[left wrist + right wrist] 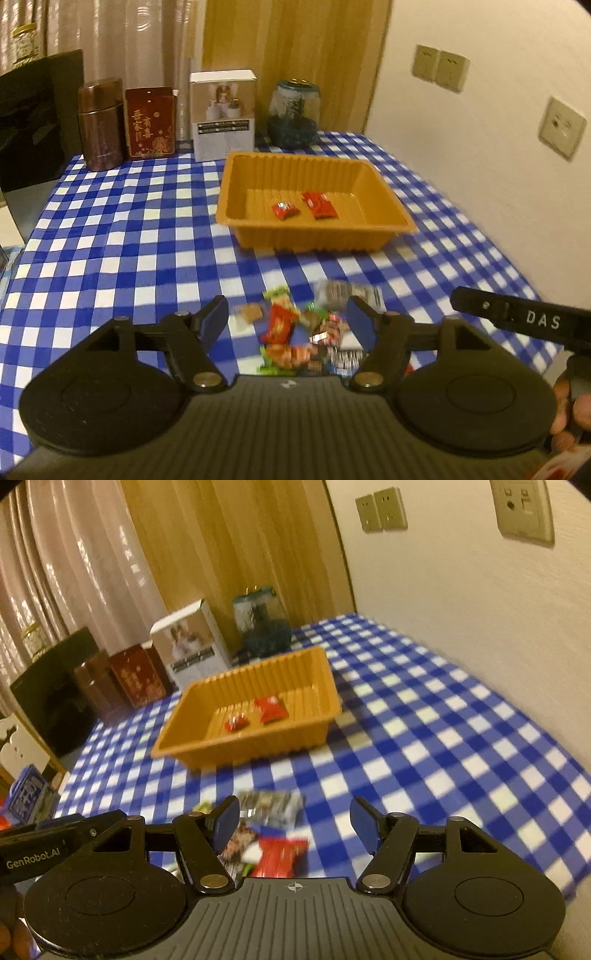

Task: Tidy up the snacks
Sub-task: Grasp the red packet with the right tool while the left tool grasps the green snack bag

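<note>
A blue-and-white checked surface (129,229) carries an orange tray (258,236) holding just two red snack packets (284,211), so the sorting looks barely begun. The pile of wrapped snacks (295,332) lies near the front edge, under the left tool (288,321) and right tool (293,821), both with jaws apart and empty.

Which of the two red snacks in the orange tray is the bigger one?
The bigger red packet is the one on the right in the orange tray, seen from the left wrist. The smaller red packet lies beside it, on the left.
</note>
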Action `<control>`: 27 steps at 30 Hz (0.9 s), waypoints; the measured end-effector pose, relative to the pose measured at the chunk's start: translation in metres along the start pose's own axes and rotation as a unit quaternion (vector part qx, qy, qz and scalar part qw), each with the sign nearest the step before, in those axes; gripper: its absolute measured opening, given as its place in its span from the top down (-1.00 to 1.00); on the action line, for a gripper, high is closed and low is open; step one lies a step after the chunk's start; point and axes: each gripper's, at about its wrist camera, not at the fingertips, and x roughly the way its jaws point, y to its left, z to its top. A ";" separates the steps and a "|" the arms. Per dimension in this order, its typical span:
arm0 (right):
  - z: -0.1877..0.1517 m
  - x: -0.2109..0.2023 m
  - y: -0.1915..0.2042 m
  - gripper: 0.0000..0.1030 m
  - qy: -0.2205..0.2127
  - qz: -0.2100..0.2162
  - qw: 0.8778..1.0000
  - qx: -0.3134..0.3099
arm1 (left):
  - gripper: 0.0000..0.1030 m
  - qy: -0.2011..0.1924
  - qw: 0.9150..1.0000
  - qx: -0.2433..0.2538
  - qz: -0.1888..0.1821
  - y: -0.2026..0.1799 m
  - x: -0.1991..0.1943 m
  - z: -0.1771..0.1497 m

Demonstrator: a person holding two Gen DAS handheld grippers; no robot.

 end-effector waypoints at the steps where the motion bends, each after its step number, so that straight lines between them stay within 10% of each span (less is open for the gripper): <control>1: -0.004 -0.003 0.000 -0.29 0.004 0.001 1.000 -0.001 | -0.31 0.002 1.000 0.005 -0.001 -0.001 -0.003 -0.003; 16: -0.030 -0.007 -0.006 -0.29 0.050 0.000 0.999 -0.007 | -0.31 0.048 0.987 0.143 -0.046 -0.004 0.006 -0.026; 27: -0.031 0.021 -0.014 -0.28 0.069 0.005 0.998 -0.009 | -0.26 0.078 0.932 0.330 -0.128 -0.010 0.051 -0.029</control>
